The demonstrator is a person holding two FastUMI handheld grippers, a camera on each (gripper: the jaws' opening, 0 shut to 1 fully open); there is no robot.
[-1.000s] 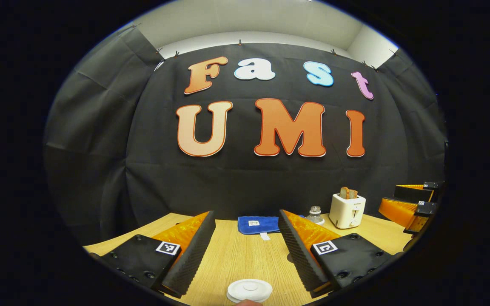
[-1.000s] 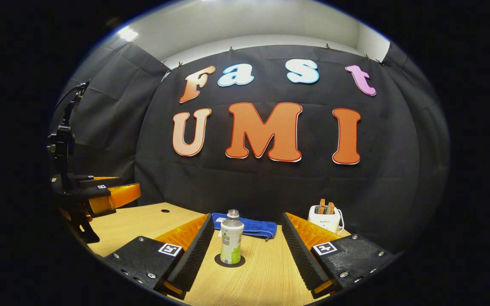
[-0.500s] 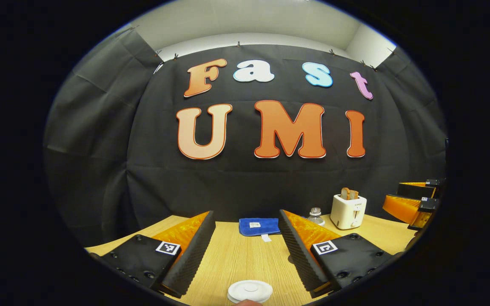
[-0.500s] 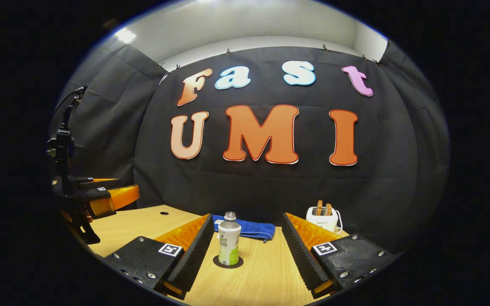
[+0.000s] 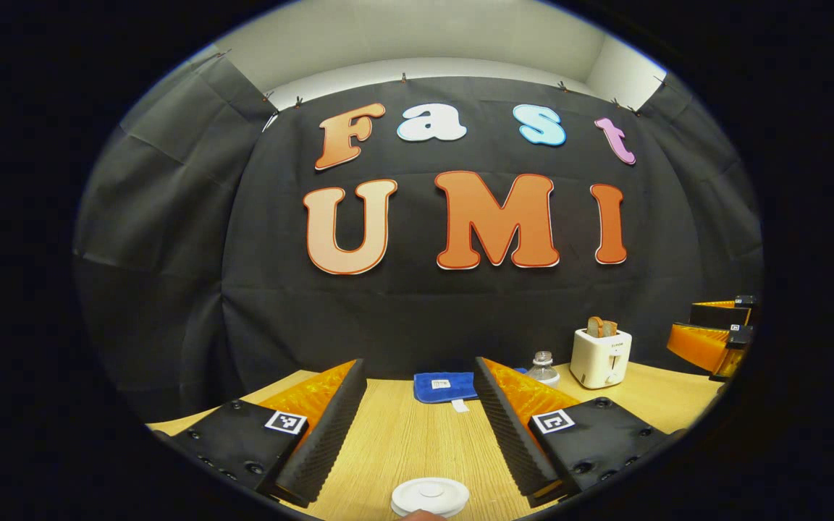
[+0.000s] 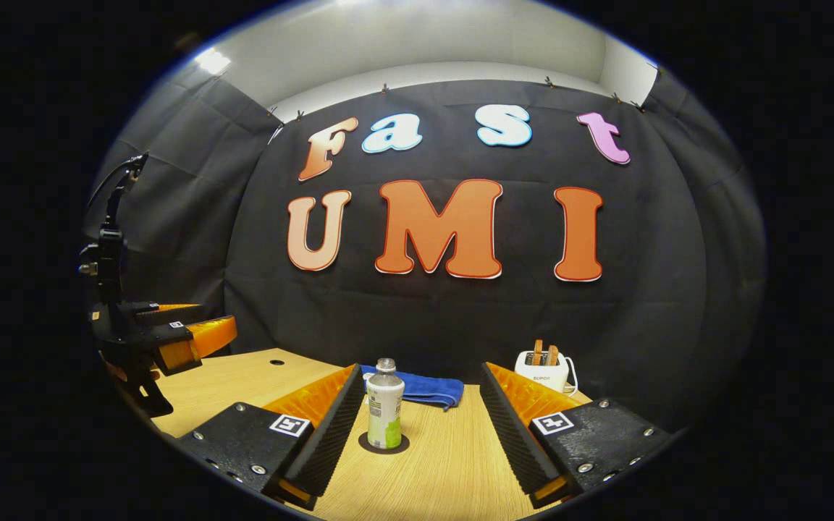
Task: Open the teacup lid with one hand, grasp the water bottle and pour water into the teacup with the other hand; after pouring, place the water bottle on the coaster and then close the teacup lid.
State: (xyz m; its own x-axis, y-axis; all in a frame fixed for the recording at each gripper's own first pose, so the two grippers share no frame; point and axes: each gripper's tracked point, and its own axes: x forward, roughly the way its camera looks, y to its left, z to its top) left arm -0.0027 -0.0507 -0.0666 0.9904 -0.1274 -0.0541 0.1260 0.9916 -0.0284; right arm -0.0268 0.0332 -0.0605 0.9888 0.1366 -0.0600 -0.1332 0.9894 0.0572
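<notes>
Standing upright on its dark round coaster [image 6: 384,443], the clear plastic water bottle [image 6: 384,405] and the lidded white teacup [image 5: 429,497] fit either beginning or completion; both grippers' jaws gape wide, holding nothing.

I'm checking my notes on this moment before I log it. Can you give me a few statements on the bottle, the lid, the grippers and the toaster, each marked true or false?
1. The water bottle stands upright on the dark coaster. True.
2. The right gripper is shut on the water bottle. False: its fingers are spread wide, and the bottle stands between them, nearer the left finger, with no clear contact.
3. The teacup lid is held up in the left gripper. False: the left gripper is open, and the lid lies low at the bottom of the left gripper view, in front of the fingers.
4. The white toaster has bread in its slots. True.
5. A blue cloth lies on the table behind the bottle. True.
</notes>
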